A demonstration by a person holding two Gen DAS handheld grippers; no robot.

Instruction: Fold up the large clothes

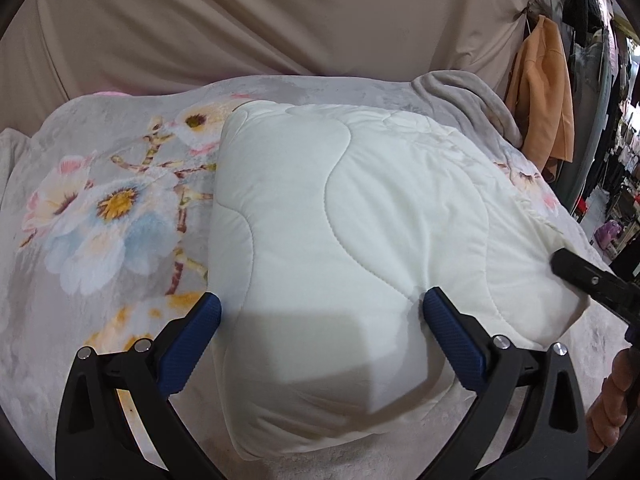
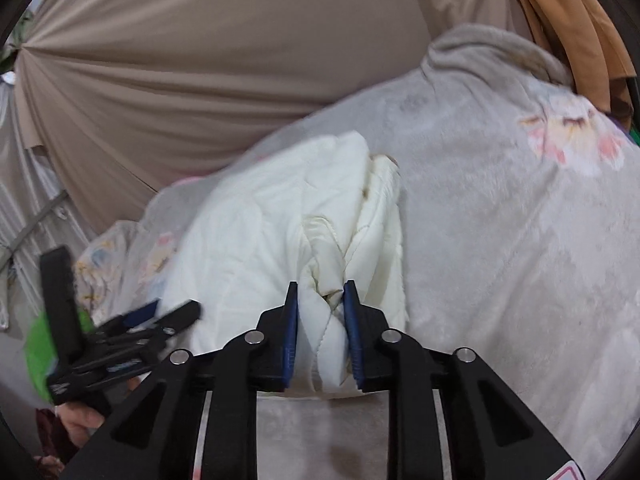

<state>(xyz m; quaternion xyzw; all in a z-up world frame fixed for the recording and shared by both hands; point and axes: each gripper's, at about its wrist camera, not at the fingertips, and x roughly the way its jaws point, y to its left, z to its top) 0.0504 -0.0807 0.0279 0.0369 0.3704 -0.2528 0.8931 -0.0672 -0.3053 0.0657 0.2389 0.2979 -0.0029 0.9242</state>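
Clothing stall or garment shop, work surface rigged at its edge.

Beige fabric sheet (image 1: 248, 20) hangs as a backdrop, drawn in folds toward one gathered point in the right wrist view. In front of it, a grey floral fleece blanket (image 1: 100, 200) is spread over a raised surface, with a white quilted piece (image 1: 340, 208) lying on top. To the right, an orange garment (image 1: 540, 92) hangs beside the sheet, and past it dark clothes on rails (image 1: 588, 12) run down a narrow aisle with more goods stacked along it, too small to identify. On the far left in the right wrist view, corrugated metal sheeting (image 2: 24, 216) with a strap across it.
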